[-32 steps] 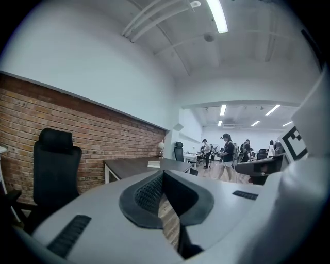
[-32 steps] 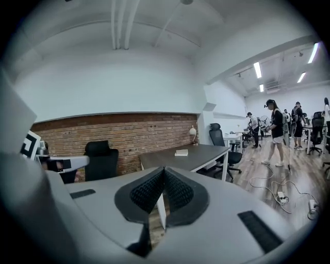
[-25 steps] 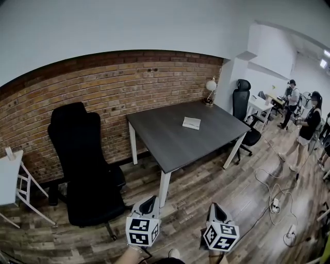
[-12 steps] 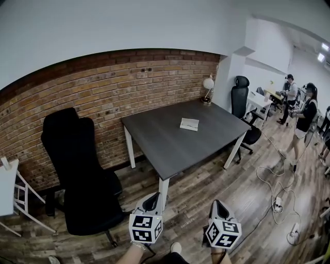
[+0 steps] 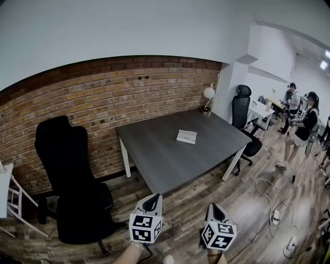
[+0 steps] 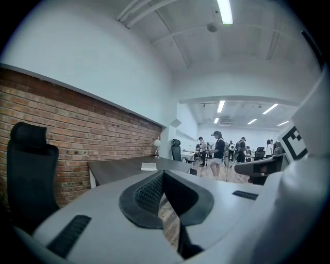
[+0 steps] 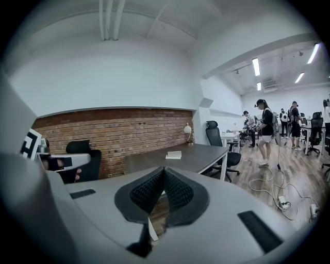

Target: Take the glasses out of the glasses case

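Head view: left gripper [image 5: 153,199], right gripper [image 5: 213,207] closed, empty; glasses case [image 5: 186,136] on table [image 5: 154,157] ahead, chair [image 5: 67,175] beside.

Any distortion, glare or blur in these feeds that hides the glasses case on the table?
Head view: strong fisheye bend curves the brick wall, yet the glasses case shows sharp, small. Left gripper view: ceiling light glares, dark corners, case tiny. Right gripper view: even light, case small but clear.

Left gripper [image 5: 153,199], right gripper [image 5: 213,208]: grey shells [image 6: 98,219], black ribbed pads [image 7: 146,192], black-and-white marker cubes [image 5: 145,228].
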Action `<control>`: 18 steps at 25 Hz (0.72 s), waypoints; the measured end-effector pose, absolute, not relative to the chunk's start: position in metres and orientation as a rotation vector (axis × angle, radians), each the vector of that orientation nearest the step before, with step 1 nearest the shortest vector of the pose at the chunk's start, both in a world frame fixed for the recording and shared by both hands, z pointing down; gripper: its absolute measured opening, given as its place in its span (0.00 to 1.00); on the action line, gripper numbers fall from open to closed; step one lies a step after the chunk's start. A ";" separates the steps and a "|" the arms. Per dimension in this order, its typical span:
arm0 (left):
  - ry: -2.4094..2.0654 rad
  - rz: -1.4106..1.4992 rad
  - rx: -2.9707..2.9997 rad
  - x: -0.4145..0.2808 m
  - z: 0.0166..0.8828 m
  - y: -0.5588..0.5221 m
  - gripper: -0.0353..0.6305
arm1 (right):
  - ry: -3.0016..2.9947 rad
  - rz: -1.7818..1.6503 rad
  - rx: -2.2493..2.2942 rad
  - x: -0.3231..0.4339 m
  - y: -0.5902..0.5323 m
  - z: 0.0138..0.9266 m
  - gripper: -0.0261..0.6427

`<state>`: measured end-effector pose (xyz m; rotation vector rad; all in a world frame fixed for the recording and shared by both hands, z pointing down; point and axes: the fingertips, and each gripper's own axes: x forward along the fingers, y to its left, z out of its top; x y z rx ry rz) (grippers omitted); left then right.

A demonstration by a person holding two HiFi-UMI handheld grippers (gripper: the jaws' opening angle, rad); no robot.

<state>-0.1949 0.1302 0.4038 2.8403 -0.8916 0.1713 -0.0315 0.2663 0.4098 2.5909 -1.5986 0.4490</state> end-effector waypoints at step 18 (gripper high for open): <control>-0.946 0.205 2.833 -0.097 0.408 0.057 0.08 | -1.657 0.431 2.557 0.074 0.195 0.407 0.09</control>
